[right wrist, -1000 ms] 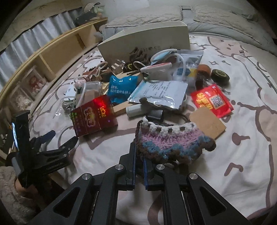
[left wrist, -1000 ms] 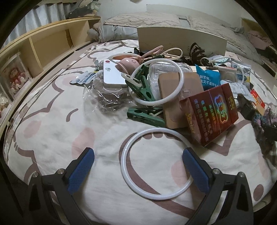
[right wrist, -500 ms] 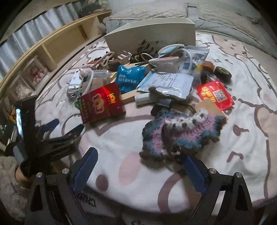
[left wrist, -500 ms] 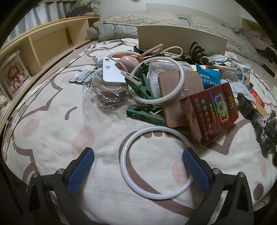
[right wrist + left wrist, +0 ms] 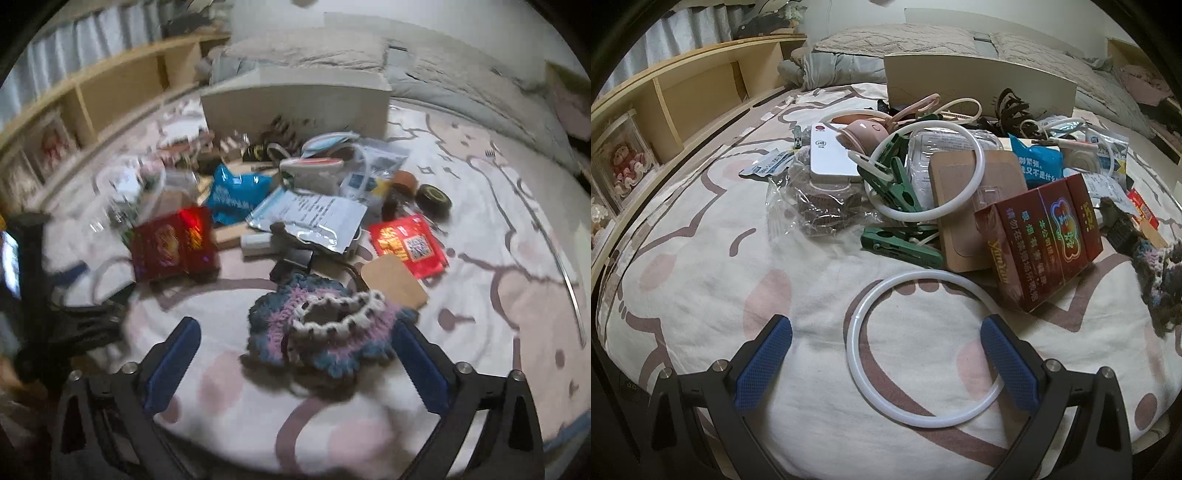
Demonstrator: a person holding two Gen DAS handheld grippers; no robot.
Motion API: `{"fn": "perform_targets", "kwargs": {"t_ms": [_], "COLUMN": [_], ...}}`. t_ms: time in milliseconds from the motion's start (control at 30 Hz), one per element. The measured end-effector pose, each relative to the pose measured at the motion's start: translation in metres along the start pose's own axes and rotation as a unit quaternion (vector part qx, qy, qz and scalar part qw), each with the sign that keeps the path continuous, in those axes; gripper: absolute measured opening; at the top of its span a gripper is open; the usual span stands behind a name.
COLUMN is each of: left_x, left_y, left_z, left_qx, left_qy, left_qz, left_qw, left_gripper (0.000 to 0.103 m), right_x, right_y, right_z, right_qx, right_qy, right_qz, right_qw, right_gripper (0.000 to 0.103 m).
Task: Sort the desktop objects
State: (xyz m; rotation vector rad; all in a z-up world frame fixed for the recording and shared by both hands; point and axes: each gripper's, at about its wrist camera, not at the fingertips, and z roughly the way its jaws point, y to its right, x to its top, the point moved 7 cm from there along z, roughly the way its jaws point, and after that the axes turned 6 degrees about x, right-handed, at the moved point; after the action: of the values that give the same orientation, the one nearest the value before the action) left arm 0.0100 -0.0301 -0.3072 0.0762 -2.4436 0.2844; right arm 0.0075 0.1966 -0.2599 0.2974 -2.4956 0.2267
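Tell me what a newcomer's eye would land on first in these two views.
First, the jumbled pile of small objects on the patterned bedsheet, with the shiny red box at its near edge. Then the white ring lying flat between the fingers of the open left hand-held gripper. In the right view, the crocheted blue, purple and white piece lies loose between the open right hand-held gripper, whose jaws have just been opening.

Both claws (image 5: 886, 354) (image 5: 295, 354) wide apart

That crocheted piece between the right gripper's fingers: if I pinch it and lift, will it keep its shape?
Probably not. The crocheted piece lies slumped and folded on the bedsheet, so it likely droops from a single pinch. Its loose yarn loops look grippy, unlikely to slip. It seems light and should not roll.
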Motion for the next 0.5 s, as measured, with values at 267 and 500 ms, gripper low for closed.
{"fn": "perform_targets", "kwargs": {"t_ms": [267,500], "left_x": [0.002,0.001], "left_y": [-0.002,-0.003], "left_z": [0.004,-0.001], "left_qx": [0.006,-0.008], "left_qy": [-0.003,-0.003], "left_qz": [-0.002,-0.007], "left_qw": [1.0000,0.9999], "left_gripper": [0.103,0.102], "right_x": [-0.008,-0.015], "right_y": [0.016,0.023], "right_z": [0.030,0.036], "right_qx": [-0.064,-0.065], "right_qy": [-0.016,-0.019], "right_qz": [0.034,0.061], "right_qw": [0.997,0.996], "right_gripper": [0.103,0.102]}}
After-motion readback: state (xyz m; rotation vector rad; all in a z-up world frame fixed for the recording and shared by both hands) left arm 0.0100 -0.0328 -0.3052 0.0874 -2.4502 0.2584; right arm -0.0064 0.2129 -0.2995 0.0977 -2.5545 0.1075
